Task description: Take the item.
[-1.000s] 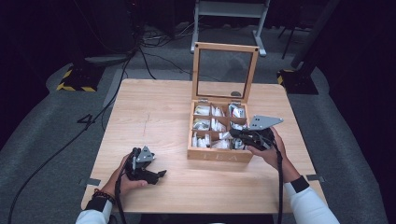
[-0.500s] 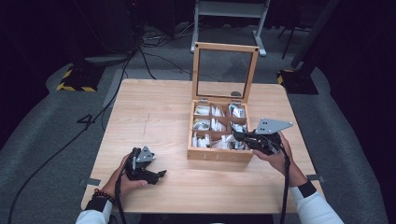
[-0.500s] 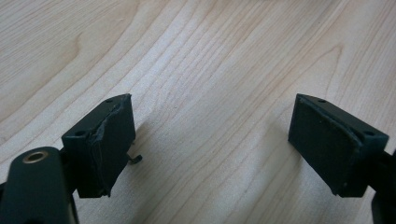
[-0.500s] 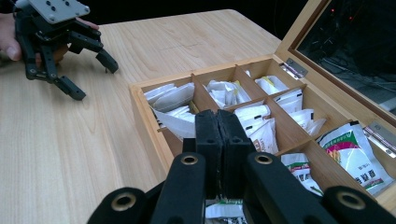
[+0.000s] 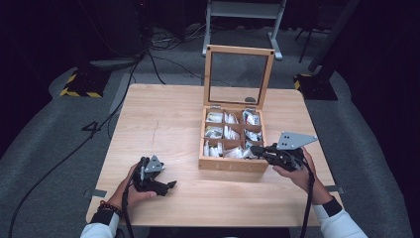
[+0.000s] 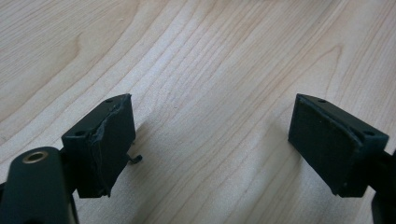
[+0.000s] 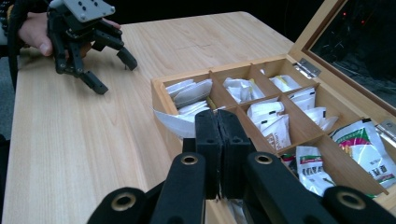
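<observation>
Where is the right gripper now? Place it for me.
In the high view, the right gripper is at the table's right, jaws shut over the front right corner of the open wooden box.

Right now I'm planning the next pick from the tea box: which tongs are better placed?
The right tongs: they are at the wooden box, shut over its front compartments beside a white packet. The left tongs sit open on bare table, apart from the box.

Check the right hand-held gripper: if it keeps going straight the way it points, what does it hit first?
Probably the white paper sachet sticking over the open wooden compartment box's near wall, just ahead of the right hand-held gripper's shut jaws. Depth is unclear, and whether it already pinches the sachet.
</observation>
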Demonstrator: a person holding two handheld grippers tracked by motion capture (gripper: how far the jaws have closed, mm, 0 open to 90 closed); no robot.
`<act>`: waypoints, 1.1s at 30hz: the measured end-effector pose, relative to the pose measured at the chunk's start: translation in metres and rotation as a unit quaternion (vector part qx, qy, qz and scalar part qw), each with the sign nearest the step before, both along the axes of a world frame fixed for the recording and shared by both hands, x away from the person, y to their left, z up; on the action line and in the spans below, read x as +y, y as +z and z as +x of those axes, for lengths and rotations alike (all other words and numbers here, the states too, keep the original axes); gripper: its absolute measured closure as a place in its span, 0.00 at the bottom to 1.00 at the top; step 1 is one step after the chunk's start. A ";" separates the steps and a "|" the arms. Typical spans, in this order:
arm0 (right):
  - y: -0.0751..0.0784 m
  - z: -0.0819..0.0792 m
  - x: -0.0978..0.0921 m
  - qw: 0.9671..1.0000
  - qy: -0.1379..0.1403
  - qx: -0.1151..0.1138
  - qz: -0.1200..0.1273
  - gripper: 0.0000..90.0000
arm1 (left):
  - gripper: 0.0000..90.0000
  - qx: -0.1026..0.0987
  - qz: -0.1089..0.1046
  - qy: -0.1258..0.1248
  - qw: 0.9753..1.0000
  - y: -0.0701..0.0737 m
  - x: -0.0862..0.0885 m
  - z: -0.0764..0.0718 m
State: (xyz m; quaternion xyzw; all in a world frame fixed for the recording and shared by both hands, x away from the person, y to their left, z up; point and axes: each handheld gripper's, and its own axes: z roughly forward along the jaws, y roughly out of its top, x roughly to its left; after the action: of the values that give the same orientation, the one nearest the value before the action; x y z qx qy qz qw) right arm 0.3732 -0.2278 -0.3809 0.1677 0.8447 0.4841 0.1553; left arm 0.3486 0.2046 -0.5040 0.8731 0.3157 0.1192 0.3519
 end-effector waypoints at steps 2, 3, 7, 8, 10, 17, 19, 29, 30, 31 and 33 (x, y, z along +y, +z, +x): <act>-0.001 -0.002 0.000 1.000 0.003 0.002 -0.002 0.98 | 0.17 0.000 0.000 0.000 1.000 0.000 0.000 0.000; -0.002 -0.003 0.000 1.000 0.005 0.004 -0.003 0.98 | 0.17 0.000 0.000 0.000 1.000 0.000 0.000 0.000; -0.005 -0.008 0.001 1.000 0.011 0.005 -0.008 0.98 | 0.17 0.000 0.000 0.000 1.000 0.000 0.000 0.000; -0.005 -0.009 0.002 1.000 0.013 0.007 -0.009 0.98 | 0.17 0.000 0.000 0.000 1.000 0.000 0.000 0.000; -0.007 -0.011 0.002 1.000 0.017 0.009 -0.011 0.98 | 0.17 0.000 0.000 0.000 1.000 0.000 0.000 0.000; -0.016 -0.020 0.009 0.999 0.033 0.016 -0.029 0.98 | 0.17 0.000 0.000 -0.001 1.000 0.000 0.000 0.000; -0.018 -0.022 0.011 0.999 0.038 0.017 -0.034 0.98 | 0.17 0.000 0.000 0.000 1.000 0.000 0.000 0.000; -0.031 -0.032 0.017 0.997 0.052 0.031 -0.051 0.98 | 0.17 0.000 0.001 0.000 1.000 0.000 0.000 0.000; -0.036 -0.033 0.019 0.996 0.053 0.036 -0.057 0.98 | 0.17 0.000 0.001 0.000 1.000 0.000 0.000 0.000; -0.039 -0.034 0.020 0.996 0.054 0.040 -0.060 0.98 | 0.17 0.000 0.001 0.000 1.000 0.000 0.000 0.000; -0.044 -0.034 0.022 0.995 0.056 0.044 -0.067 0.98 | 0.17 0.000 0.001 0.000 1.000 0.000 0.000 0.000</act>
State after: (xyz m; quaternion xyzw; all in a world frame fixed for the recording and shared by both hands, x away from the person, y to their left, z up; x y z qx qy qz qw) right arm 0.3393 -0.2057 -0.4248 0.1305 0.8892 0.4268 0.1010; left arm 0.3486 0.2046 -0.5040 0.8736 0.3152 0.1192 0.3511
